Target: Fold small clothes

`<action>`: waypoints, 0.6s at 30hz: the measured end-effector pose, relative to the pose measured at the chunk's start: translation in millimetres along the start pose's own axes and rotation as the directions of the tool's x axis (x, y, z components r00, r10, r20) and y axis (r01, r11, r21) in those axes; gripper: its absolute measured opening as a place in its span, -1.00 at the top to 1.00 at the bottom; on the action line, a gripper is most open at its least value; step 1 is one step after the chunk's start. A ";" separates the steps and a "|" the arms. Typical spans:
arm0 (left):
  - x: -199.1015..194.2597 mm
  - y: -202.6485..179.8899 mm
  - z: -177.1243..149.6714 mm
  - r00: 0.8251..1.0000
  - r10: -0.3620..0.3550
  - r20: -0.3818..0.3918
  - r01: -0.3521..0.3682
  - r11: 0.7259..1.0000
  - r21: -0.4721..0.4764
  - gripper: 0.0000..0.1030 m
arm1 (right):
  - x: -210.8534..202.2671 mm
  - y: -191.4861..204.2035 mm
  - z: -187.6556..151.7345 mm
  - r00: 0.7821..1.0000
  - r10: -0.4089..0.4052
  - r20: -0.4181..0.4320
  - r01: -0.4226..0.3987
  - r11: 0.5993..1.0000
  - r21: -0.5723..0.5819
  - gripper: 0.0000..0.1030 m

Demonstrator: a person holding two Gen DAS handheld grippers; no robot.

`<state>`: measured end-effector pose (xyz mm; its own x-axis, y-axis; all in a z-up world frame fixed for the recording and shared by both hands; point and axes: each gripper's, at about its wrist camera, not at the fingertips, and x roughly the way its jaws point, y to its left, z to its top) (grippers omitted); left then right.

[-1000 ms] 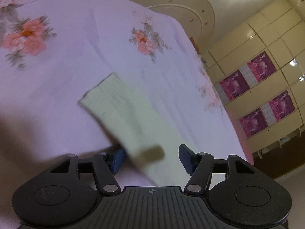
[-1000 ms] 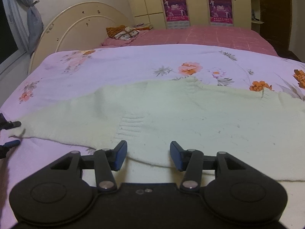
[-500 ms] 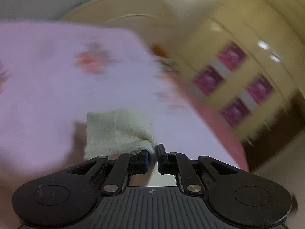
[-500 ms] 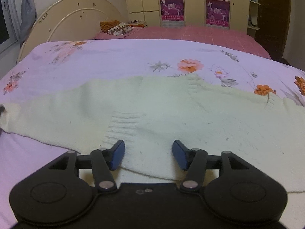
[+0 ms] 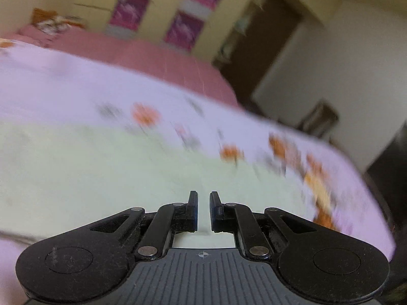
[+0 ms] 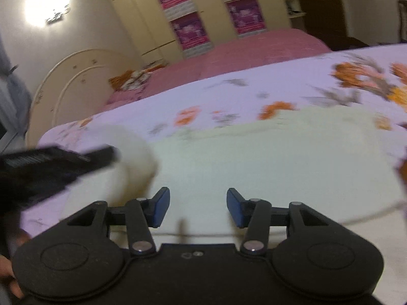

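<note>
Sweater [image 6: 267,157], pale cream knit, lies spread on the floral bedsheet [image 6: 254,89], directly under and ahead of both tongs. Left tongs [image 5: 203,198] are pressed nearly together with cream cloth showing in the narrow gap, and in the right view they carry a raised fold of sleeve [image 6: 132,152] over the sweater's body. Right tongs [image 6: 198,203] stand spread, tilted downward over the knit, pinching nothing.

Pale cream sweater [image 6: 267,157] flat on bed, sleeve [image 6: 134,152] lifted.
</note>
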<state>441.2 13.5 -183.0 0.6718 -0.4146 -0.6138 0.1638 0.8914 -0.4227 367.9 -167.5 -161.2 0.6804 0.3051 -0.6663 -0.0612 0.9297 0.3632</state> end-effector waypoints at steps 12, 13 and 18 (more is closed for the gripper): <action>-84.6 17.2 -23.9 0.946 0.301 0.117 -0.308 0.950 0.048 -0.95 | 7.0 -32.2 2.2 0.994 0.097 -0.059 -0.089 0.989 0.114 -0.01; -90.3 24.3 -25.7 0.936 0.330 0.121 -0.337 0.941 0.041 -0.95 | 13.8 -26.4 4.3 0.992 0.110 -0.068 -0.102 0.989 0.110 -0.01; -114.6 74.1 -41.5 0.870 0.481 0.110 -0.481 0.876 -0.028 -0.95 | 51.4 2.5 5.1 0.982 0.141 -0.129 -0.129 0.987 0.098 0.03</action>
<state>346.4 119.5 -171.7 0.7429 0.0883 -0.6635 -0.1997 0.9753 -0.0938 406.4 -150.5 -191.2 0.5653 0.4574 -0.6864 -0.0771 0.8578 0.5081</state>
